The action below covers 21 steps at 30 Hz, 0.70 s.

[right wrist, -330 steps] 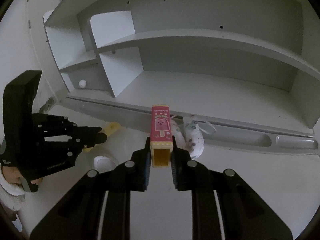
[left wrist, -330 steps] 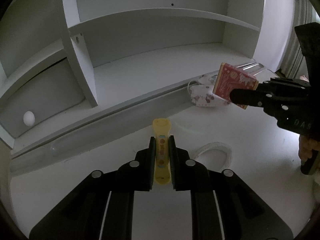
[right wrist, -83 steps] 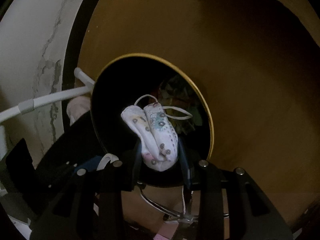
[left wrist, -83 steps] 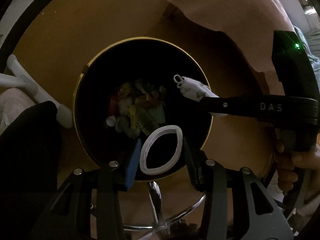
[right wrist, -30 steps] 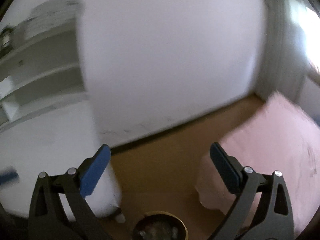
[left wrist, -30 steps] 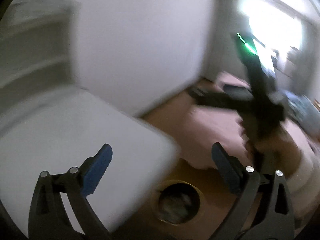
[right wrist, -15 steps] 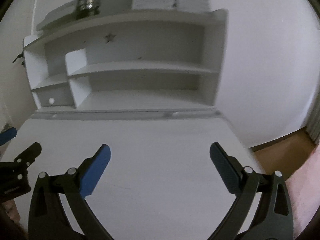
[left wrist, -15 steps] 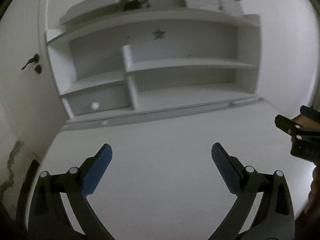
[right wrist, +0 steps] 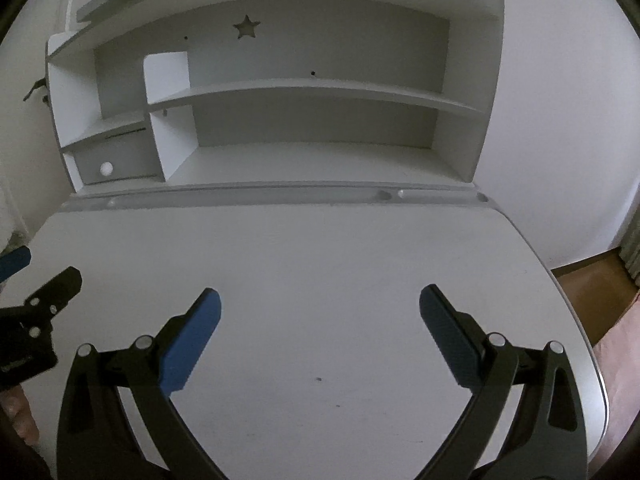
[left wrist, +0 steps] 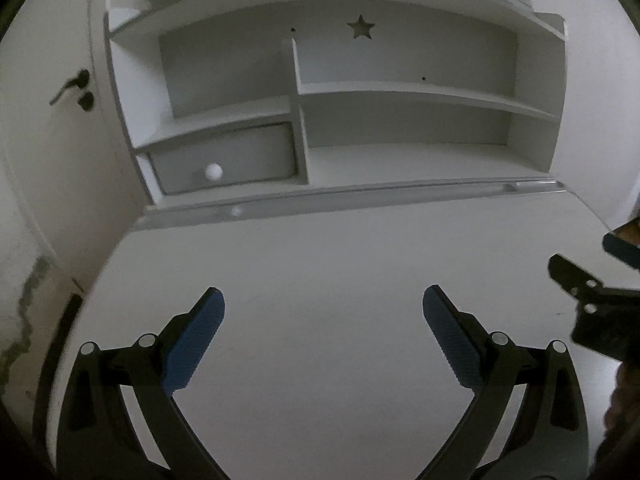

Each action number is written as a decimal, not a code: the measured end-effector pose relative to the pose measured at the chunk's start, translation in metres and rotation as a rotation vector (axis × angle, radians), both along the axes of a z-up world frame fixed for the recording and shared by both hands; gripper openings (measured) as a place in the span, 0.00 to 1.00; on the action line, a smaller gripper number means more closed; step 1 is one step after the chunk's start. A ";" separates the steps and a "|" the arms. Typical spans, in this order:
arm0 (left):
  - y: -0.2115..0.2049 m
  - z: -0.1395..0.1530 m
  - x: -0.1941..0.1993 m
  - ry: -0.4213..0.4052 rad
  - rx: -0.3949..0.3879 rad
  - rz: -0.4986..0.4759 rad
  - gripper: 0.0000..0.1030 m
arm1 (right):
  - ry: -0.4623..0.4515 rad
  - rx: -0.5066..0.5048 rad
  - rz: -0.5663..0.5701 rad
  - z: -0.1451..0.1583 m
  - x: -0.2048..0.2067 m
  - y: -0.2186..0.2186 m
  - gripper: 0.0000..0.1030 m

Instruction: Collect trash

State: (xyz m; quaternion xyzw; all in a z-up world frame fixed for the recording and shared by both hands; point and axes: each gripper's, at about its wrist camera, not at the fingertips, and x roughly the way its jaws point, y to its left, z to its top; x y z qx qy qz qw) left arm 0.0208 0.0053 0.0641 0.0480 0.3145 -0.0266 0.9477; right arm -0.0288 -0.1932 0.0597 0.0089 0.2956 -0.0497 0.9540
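Both grippers hover over a white desk with no trash on it in either view. My left gripper is open, its blue pads wide apart and nothing between them. My right gripper is open too and holds nothing. The right gripper shows at the right edge of the left wrist view. The left gripper shows at the left edge of the right wrist view. The bin is out of view.
A white shelf unit with a star cut-out stands at the back of the desk. Its small drawer has a round white knob. A door handle is at left. Brown floor lies past the desk's right edge.
Both grippers let go of their trash over the bin and swung back up to the desk. In the last half second the view has drawn slightly closer to the shelf.
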 end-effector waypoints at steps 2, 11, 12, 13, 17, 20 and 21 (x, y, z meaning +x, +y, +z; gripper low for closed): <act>-0.001 -0.004 0.005 0.031 0.024 0.042 0.94 | 0.013 0.007 -0.015 -0.005 0.003 -0.002 0.93; -0.009 -0.008 0.005 0.030 -0.010 -0.005 0.94 | 0.067 0.102 -0.063 -0.013 0.011 -0.021 0.93; -0.010 -0.007 0.005 0.032 -0.015 -0.017 0.94 | 0.069 0.108 -0.063 -0.013 0.010 -0.023 0.93; -0.011 -0.008 0.006 0.043 -0.012 -0.033 0.94 | 0.069 0.112 -0.062 -0.014 0.010 -0.023 0.93; -0.017 -0.011 0.009 0.068 0.012 -0.050 0.94 | 0.066 0.106 -0.059 -0.014 0.010 -0.023 0.93; -0.018 -0.013 0.009 0.082 0.007 -0.051 0.94 | 0.063 0.088 -0.053 -0.013 0.010 -0.021 0.93; -0.017 -0.013 0.009 0.086 -0.003 -0.060 0.94 | 0.063 0.081 -0.051 -0.013 0.010 -0.020 0.93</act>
